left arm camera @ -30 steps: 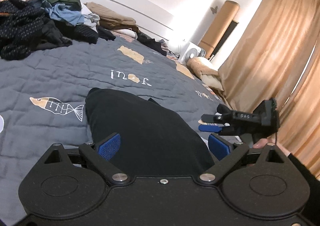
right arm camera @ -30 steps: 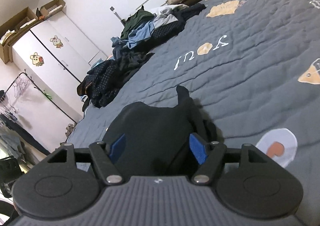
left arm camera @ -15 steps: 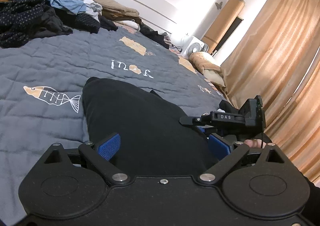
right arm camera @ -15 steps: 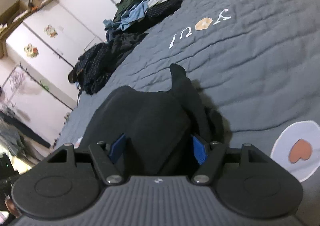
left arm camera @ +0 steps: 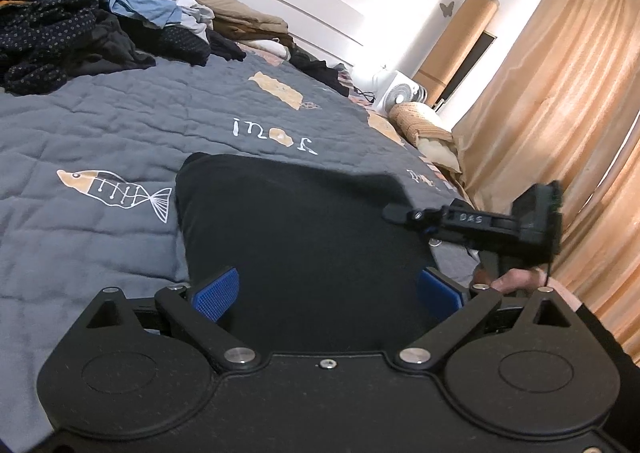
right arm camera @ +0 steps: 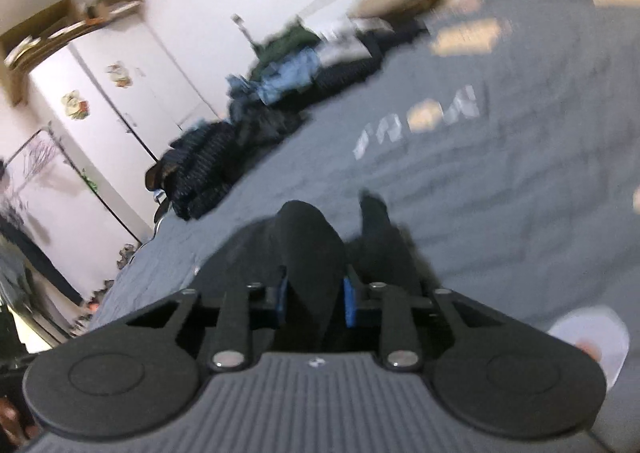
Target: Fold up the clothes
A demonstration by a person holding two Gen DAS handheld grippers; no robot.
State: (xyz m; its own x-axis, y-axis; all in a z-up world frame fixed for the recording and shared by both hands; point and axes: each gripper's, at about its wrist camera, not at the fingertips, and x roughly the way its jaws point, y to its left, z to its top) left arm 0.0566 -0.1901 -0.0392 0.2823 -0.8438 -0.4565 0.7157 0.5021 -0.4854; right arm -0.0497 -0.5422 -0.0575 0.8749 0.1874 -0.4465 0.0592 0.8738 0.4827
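Observation:
A black garment (left arm camera: 296, 229) lies on the grey quilted bed (left arm camera: 100, 125). My left gripper (left arm camera: 326, 291) stands open low over its near edge, blue pads wide apart with cloth between them. The right gripper (left arm camera: 400, 213), held by a hand (left arm camera: 516, 281), shows at the garment's right side in the left wrist view. In the blurred right wrist view, the right gripper (right arm camera: 314, 299) is shut on a raised fold of the black garment (right arm camera: 308, 241), blue pads (right arm camera: 349, 303) pressed against the cloth.
A heap of unfolded clothes (left arm camera: 92, 25) lies at the far side of the bed, also as a clothes heap (right arm camera: 260, 109) in the right wrist view. A white fan (left arm camera: 396, 89), a pillow (left arm camera: 424, 125) and tan curtains (left arm camera: 560, 113) stand to the right. White wardrobe (right arm camera: 112, 93) on the left.
The right gripper went from open around the garment's edge to shut on a fold and is lifting it, which blurs its view. The left gripper stays open over the near edge.

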